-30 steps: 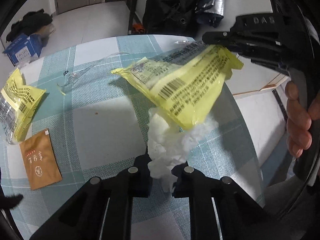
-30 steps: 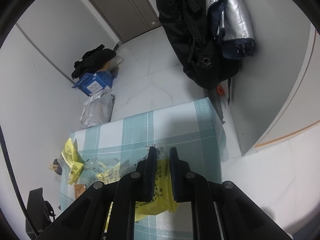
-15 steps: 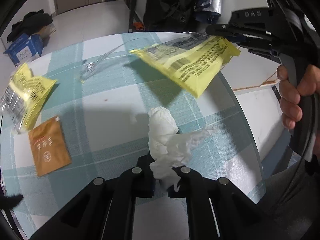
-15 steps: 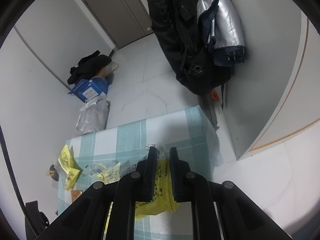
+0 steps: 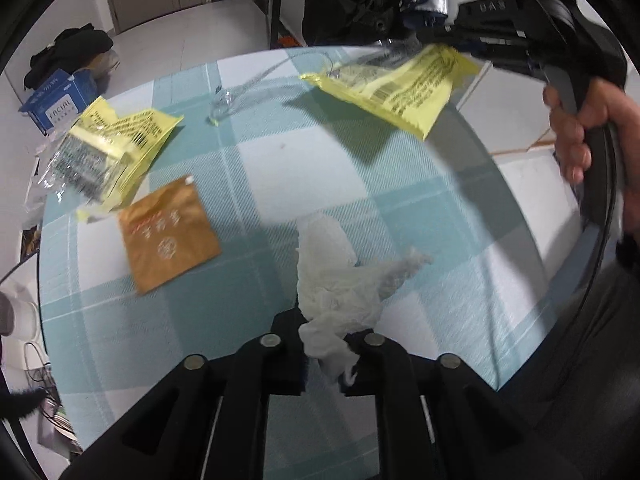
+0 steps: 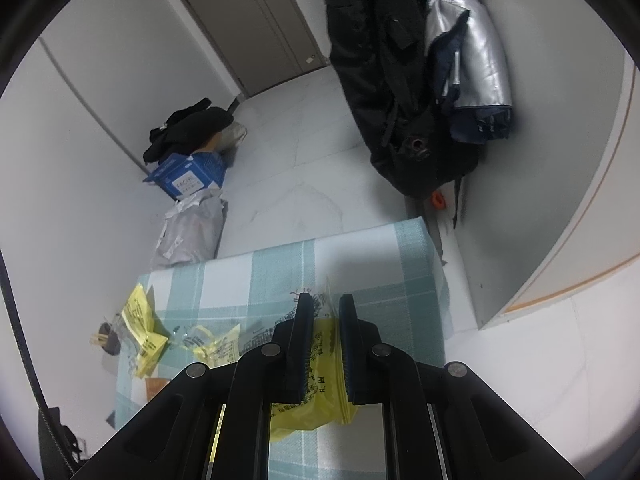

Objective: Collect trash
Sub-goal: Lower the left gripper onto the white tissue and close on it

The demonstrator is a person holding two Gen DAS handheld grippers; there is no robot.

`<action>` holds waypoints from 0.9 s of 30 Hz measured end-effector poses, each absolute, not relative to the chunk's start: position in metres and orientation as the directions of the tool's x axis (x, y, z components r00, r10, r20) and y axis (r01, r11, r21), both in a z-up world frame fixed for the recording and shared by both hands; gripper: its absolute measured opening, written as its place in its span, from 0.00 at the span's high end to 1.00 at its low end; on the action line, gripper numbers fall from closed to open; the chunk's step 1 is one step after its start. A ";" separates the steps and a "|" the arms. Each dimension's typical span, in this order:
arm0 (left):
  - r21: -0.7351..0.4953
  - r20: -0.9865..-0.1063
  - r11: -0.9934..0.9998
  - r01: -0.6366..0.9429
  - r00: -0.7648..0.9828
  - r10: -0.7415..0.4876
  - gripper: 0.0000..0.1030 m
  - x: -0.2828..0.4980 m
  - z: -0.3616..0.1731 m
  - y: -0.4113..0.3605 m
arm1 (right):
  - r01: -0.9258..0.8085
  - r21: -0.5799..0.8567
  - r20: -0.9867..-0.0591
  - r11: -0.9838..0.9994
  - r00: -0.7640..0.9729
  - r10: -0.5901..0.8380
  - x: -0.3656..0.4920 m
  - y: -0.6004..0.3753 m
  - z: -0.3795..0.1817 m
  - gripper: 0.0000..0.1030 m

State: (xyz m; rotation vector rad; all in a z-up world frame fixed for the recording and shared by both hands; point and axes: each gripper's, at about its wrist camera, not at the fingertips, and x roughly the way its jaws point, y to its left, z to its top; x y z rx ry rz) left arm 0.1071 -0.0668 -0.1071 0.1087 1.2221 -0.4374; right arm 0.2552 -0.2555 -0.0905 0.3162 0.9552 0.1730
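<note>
Trash lies across the checked tablecloth (image 5: 280, 168): a crumpled white tissue (image 5: 340, 280) near the close edge, pinched in the left gripper (image 5: 326, 354), whose jaws have just been easing apart. Right gripper (image 6: 325, 344) is clamped on a yellow wrapper (image 5: 404, 84), held above the far right corner. Toward the left edge sit a brown sachet (image 5: 168, 236), a second yellow wrapper (image 5: 108, 148) and clear plastic film (image 5: 228, 98), blurred; a hand (image 5: 588, 128) is cut off at right.

Checked tablecloth (image 5: 304, 168): yellow wrapper (image 5: 116, 140), brown sachet (image 5: 168, 236), clear plastic (image 5: 224, 100).
</note>
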 end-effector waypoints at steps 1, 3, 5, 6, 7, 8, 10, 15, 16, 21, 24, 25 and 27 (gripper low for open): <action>-0.141 -0.930 0.912 0.386 0.265 -0.256 0.81 0.105 -0.109 -0.065 | -0.010 0.338 -0.774 0.941 0.566 0.284 0.255 -0.254 -0.091 0.88; -0.132 -0.934 0.914 0.383 0.262 -0.244 0.63 0.105 -0.111 -0.063 | -0.012 0.333 -0.777 0.943 0.563 0.282 0.255 -0.252 -0.092 0.88; -0.150 -0.929 0.915 0.376 0.264 -0.261 0.48 0.102 -0.113 -0.057 | -0.015 0.330 -0.780 0.944 0.559 0.281 0.255 -0.249 -0.093 0.88; -0.160 -0.927 0.914 0.372 0.263 -0.269 0.44 0.101 -0.113 -0.055 | -0.019 0.328 -0.782 0.945 0.556 0.282 0.256 -0.247 -0.094 0.88; -0.174 -0.926 0.914 0.367 0.255 -0.279 0.41 0.101 -0.114 -0.053 | -0.021 0.325 -0.782 0.945 0.555 0.282 0.256 -0.246 -0.094 0.88; -0.184 -0.924 0.913 0.365 0.252 -0.287 0.41 0.101 -0.114 -0.052 | -0.027 0.322 -0.783 0.946 0.555 0.283 0.256 -0.243 -0.094 0.88; -0.191 -0.921 0.915 0.356 0.256 -0.292 0.34 0.102 -0.113 -0.052 | -0.036 0.319 -0.783 0.947 0.554 0.284 0.255 -0.239 -0.094 0.88; -0.207 -0.912 0.921 0.330 0.275 -0.304 0.30 0.116 -0.111 -0.058 | -0.050 0.310 -0.785 0.949 0.550 0.285 0.257 -0.232 -0.095 0.88; -0.200 -0.913 0.922 0.331 0.279 -0.298 0.30 0.120 -0.111 -0.063 | -0.050 0.308 -0.786 0.950 0.549 0.284 0.258 -0.231 -0.096 0.88; -0.128 -0.924 0.923 0.364 0.294 -0.244 0.30 0.130 -0.118 -0.079 | -0.050 0.309 -0.789 0.950 0.544 0.285 0.261 -0.232 -0.098 0.88; -0.122 -0.928 0.919 0.375 0.284 -0.239 0.38 0.134 -0.122 -0.088 | -0.051 0.313 -0.788 0.948 0.543 0.289 0.262 -0.232 -0.097 0.88; -0.116 -0.927 0.918 0.378 0.291 -0.237 0.50 0.134 -0.122 -0.090 | -0.053 0.315 -0.787 0.948 0.543 0.292 0.262 -0.232 -0.097 0.88; -0.097 -0.929 0.916 0.388 0.295 -0.223 0.68 0.132 -0.121 -0.095 | -0.058 0.319 -0.786 0.946 0.542 0.298 0.262 -0.232 -0.097 0.88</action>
